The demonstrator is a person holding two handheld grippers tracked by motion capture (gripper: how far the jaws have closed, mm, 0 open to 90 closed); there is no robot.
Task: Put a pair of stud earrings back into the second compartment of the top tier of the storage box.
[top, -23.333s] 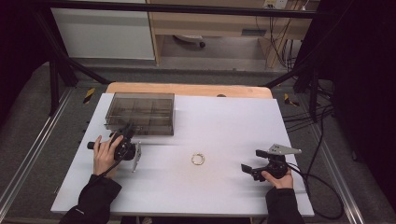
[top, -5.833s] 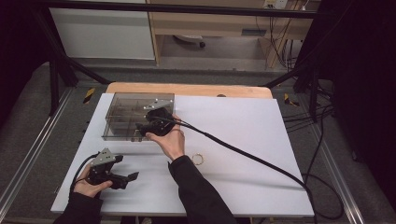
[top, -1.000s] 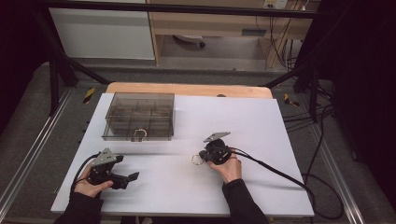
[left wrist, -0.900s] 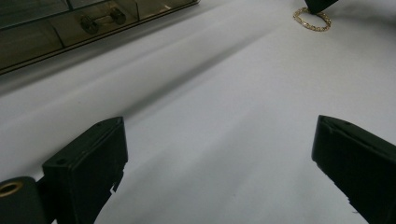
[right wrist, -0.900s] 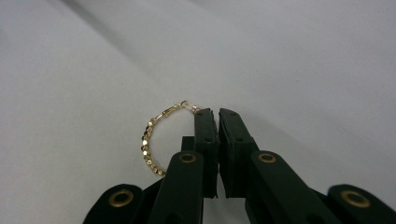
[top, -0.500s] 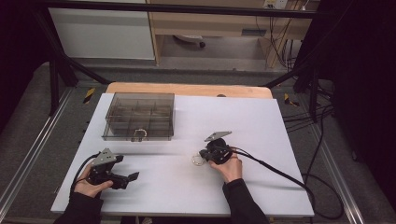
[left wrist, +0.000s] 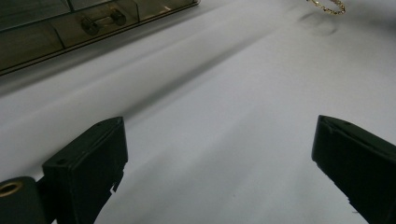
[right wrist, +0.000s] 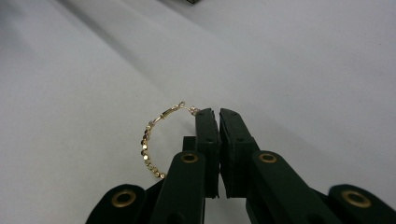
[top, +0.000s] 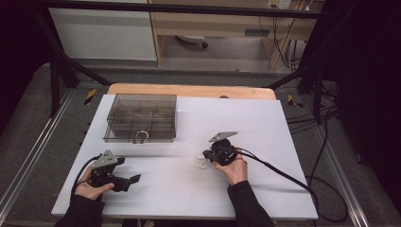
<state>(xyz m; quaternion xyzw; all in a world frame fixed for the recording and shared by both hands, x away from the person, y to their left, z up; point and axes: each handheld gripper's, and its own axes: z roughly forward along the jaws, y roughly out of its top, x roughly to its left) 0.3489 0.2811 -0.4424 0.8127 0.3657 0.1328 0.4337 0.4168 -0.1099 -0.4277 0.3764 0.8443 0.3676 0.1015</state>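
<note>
A thin gold beaded ring (top: 200,161) lies flat on the white table (top: 265,127), right of the middle. My right gripper (top: 206,156) points left at it. In the right gripper view the jaws (right wrist: 218,113) are pressed together. The ring (right wrist: 147,142) curves out from the tip of the left jaw and its right half is hidden under the jaws; nothing shows in the slit between them. My left gripper (top: 132,181) rests at the front left, open. In the left gripper view its jaws (left wrist: 219,126) stand wide apart over bare table, with the ring (left wrist: 328,6) far ahead.
A smoky clear compartment box (top: 141,118) with its lid down and a front latch (top: 140,136) stands at the back left. The right gripper's cable (top: 283,172) trails off to the right over the table edge.
The right hand has left the box and come down by the ring, where it has stayed for the last second. The left gripper has not moved since 5.8 s ago.
</note>
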